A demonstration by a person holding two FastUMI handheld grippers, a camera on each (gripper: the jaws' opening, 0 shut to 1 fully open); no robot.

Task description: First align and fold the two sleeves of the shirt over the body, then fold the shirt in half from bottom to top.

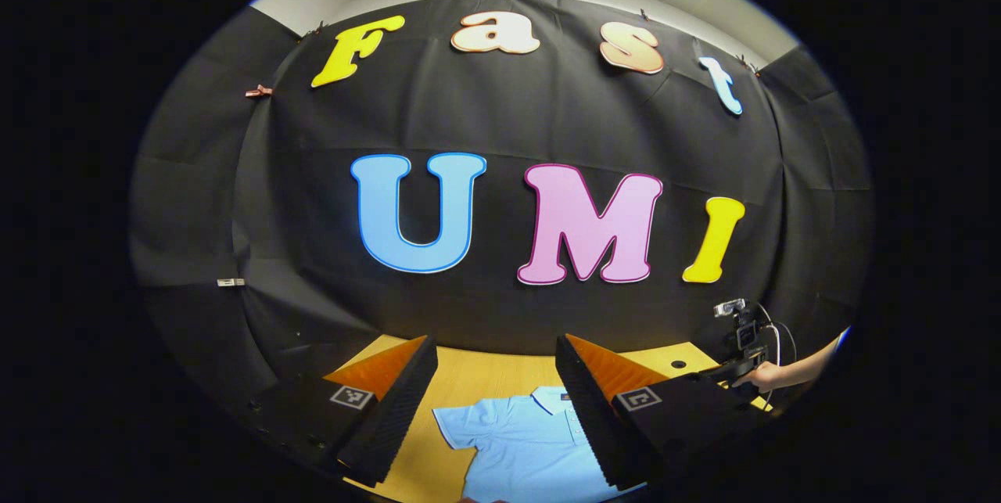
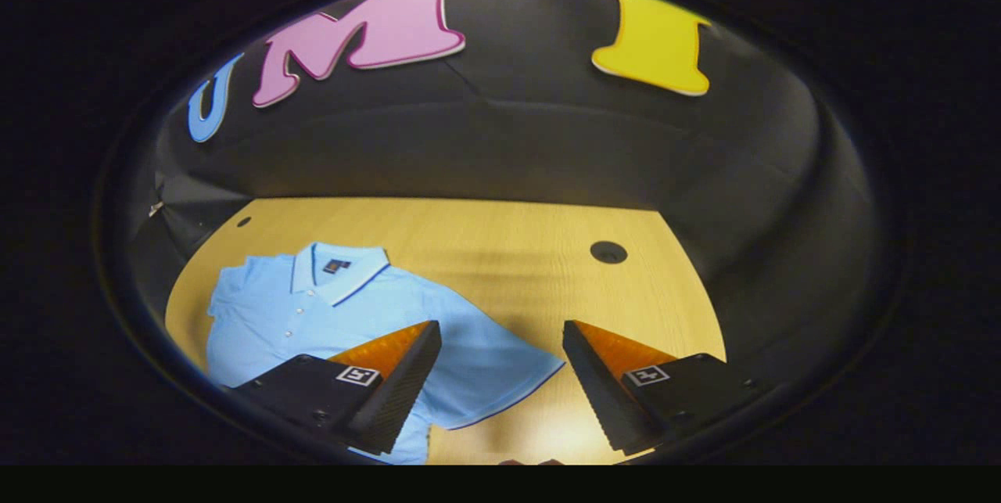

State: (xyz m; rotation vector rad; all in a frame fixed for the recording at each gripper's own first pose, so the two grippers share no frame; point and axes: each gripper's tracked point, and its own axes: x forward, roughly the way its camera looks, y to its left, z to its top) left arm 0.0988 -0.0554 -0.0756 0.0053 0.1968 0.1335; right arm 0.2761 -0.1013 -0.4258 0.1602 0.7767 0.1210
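The left tool (image 1: 496, 389) hangs above the desk (image 1: 469, 378) with its fingers spread wide and nothing between them; each finger carries a small square black-and-white marker. Below that gap lies the shirt (image 1: 524, 440), a light blue polo spread flat, collar toward the far edge of the desk.

The right tool (image 2: 500, 366) is likewise wide apart and holds nothing. In the right gripper view the shirt (image 2: 313, 307) lies flat toward the left side of the desk (image 2: 500, 253), both short sleeves spread out, one sleeve hem reaching under the gap between the fingers. A small dark label sits inside the collar; its writing is too small to read.

Farther off, near the desk's right edge in the left gripper view, a hand (image 1: 770, 374) grips the right tool's handle.
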